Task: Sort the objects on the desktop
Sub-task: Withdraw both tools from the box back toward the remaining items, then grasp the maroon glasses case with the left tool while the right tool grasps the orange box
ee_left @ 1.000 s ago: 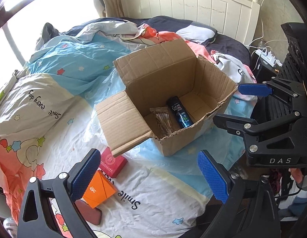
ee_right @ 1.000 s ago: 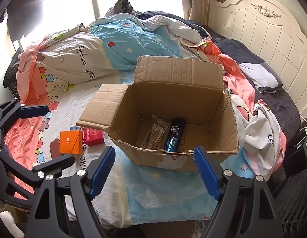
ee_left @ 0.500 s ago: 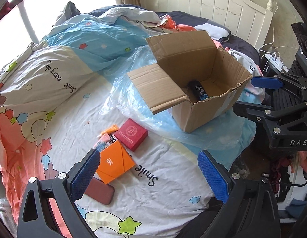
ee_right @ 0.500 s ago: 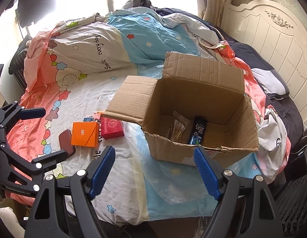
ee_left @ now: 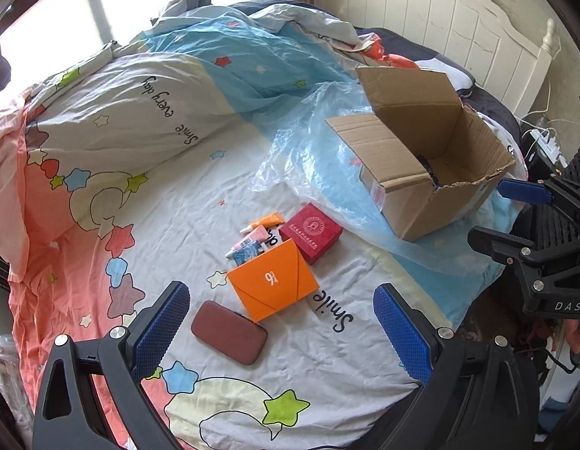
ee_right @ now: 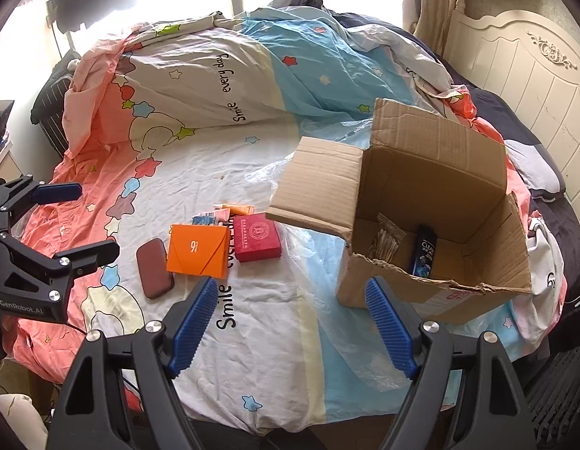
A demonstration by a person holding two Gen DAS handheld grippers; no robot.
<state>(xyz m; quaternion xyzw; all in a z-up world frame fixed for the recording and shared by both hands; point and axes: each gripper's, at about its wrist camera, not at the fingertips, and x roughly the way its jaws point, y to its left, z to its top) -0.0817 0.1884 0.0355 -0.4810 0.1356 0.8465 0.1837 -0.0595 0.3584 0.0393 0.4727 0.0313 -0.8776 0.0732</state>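
Note:
An orange box [ee_left: 273, 285] [ee_right: 198, 249], a red box [ee_left: 310, 232] [ee_right: 258, 238], a maroon case [ee_left: 229, 332] [ee_right: 154, 268] and several small tubes and packets [ee_left: 252, 240] [ee_right: 222, 213] lie together on the bedsheet. To their right stands an open cardboard box [ee_left: 432, 195] [ee_right: 432, 172]; it holds a dark shampoo bottle [ee_right: 424, 251] and a packet of sticks [ee_right: 387, 242]. My left gripper [ee_left: 280, 289] hangs open and empty above the orange box and the case. My right gripper [ee_right: 290, 283] is open and empty, over the sheet between the red box and the carton.
A clear plastic sheet [ee_left: 308, 157] spreads under and left of the carton. A bunched quilt [ee_left: 140, 112] fills the far side, against a white headboard [ee_left: 459, 18]. A power strip [ee_left: 545, 142] sits off the bed's right side. The bed edge is just below the grippers.
Both views have swung left: the carton slid to the right of the frames and the small items came to the middle. Both grippers stayed open.

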